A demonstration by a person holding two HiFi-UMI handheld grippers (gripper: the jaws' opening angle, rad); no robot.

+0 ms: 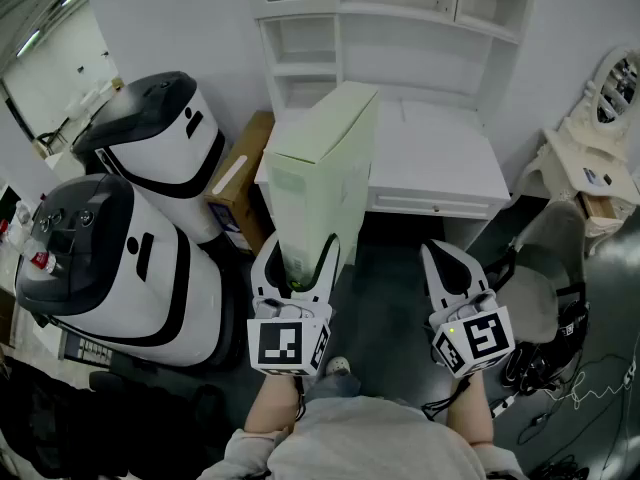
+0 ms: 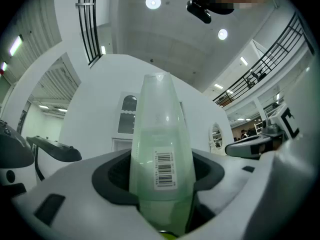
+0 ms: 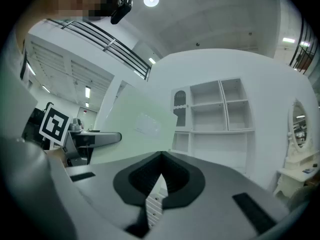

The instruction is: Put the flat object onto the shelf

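The flat object is a tall, pale green flat box, held upright and tilted toward the white shelf unit above a white desk. My left gripper is shut on the box's lower edge. In the left gripper view the box stands edge-on between the pads, with a barcode label facing the camera. My right gripper is to the right of it, shut and empty, with its jaws meeting in a point. The right gripper view shows the box at left and the empty shelf compartments ahead.
Two large white-and-black machines stand at left, with a brown cardboard carton against the desk's side. A white vanity with an oval mirror is at right. A grey chair and cables lie on the floor.
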